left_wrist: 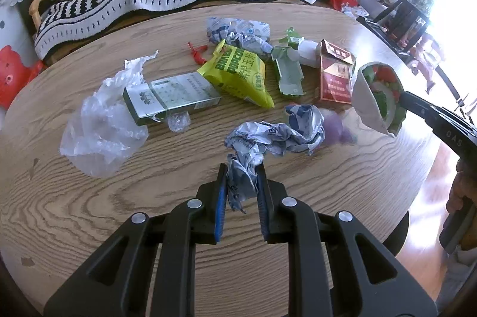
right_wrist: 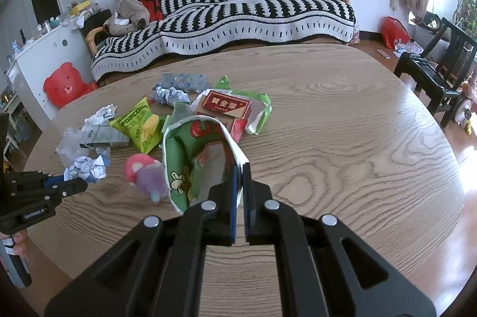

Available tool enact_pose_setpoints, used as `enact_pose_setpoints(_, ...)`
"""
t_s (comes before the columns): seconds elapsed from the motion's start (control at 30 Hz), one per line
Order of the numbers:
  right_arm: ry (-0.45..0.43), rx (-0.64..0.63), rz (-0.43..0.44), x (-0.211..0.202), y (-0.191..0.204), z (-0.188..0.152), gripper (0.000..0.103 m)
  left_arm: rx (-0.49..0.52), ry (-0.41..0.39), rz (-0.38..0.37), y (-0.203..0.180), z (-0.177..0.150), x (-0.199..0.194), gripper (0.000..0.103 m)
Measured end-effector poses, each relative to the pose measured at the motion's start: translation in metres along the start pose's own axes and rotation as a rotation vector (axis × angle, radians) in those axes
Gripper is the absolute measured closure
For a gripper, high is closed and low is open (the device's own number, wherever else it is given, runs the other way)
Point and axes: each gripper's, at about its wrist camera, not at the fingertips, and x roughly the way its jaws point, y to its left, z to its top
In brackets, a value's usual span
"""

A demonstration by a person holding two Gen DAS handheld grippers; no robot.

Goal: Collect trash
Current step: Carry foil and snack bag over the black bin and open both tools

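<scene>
Trash is lying scattered over the wooden table (left_wrist: 89,212), and I'm working it with both tools. My left gripper (left_wrist: 242,183) is pinching the near tail of a crumpled blue-and-white wrapper (left_wrist: 268,138); the jaws are closed onto the paper, with the rest of it trailing away toward 12 o'clock. My right gripper (right_wrist: 240,168) is clamping the white rim of a green printed bag (right_wrist: 190,156), jaws nearly together on that thin edge, and the bag is hanging open at my 11 o'clock.

I'm judging all of this as light, soft and springy: the wrapper is going to squash and could slither out, so a deep bite on the thick wad looks safer than the tail. The bag is floppy; a hold at the rim is keeping its mouth open.

The left view is showing me a clear plastic bag (left_wrist: 98,123) at 10 o'clock, a grey-green box (left_wrist: 170,99) beside it, a yellow popcorn packet (left_wrist: 238,72) at 12 and a red cigarette pack (left_wrist: 335,75) at 1 o'clock. Only the right view is showing the bag's inside, plus a pink and purple soft toy (right_wrist: 146,171) touching its left wall, which is just a blur in the left view.
</scene>
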Motion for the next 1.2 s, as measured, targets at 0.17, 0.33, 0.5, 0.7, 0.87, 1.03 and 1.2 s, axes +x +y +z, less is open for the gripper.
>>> enact_pose_setpoints(0.17, 0.003, 0.0, 0.001, 0.0, 0.0, 0.0, 0.099, -0.003, 0.0, 0.0, 0.001, 0.0, 0.0, 0.085)
enact_pose_setpoints(0.33, 0.013, 0.002, -0.001, 0.004, -0.002, -0.002, 0.099, -0.002, 0.0, 0.003, 0.001, 0.0, 0.001, 0.085)
enact_pose_setpoints(0.5, 0.004, 0.005, -0.013, 0.0, -0.007, 0.0, 0.099, 0.025, -0.002, -0.002, -0.011, 0.005, 0.002, 0.085)
enact_pose_setpoints(0.7, -0.052, 0.034, -0.087, -0.04, -0.038, -0.001, 0.099, 0.155, -0.037, -0.092, -0.084, 0.022, -0.002, 0.085)
enact_pose_setpoints(0.87, -0.084, 0.092, -0.209, -0.088, -0.09, -0.021, 0.099, 0.323, -0.015, -0.245, -0.185, 0.006, 0.001, 0.085)
enact_pose_setpoints(1.03, -0.062, 0.189, -0.321, -0.128, -0.143, -0.077, 0.098, 0.449, 0.09, -0.368, -0.265, -0.048, 0.023, 0.085)
enact_pose_setpoints(1.2, 0.075, 0.334, -0.342, -0.11, -0.185, -0.167, 0.098, 0.509, 0.274, -0.375, -0.301, -0.107, 0.08, 0.085)
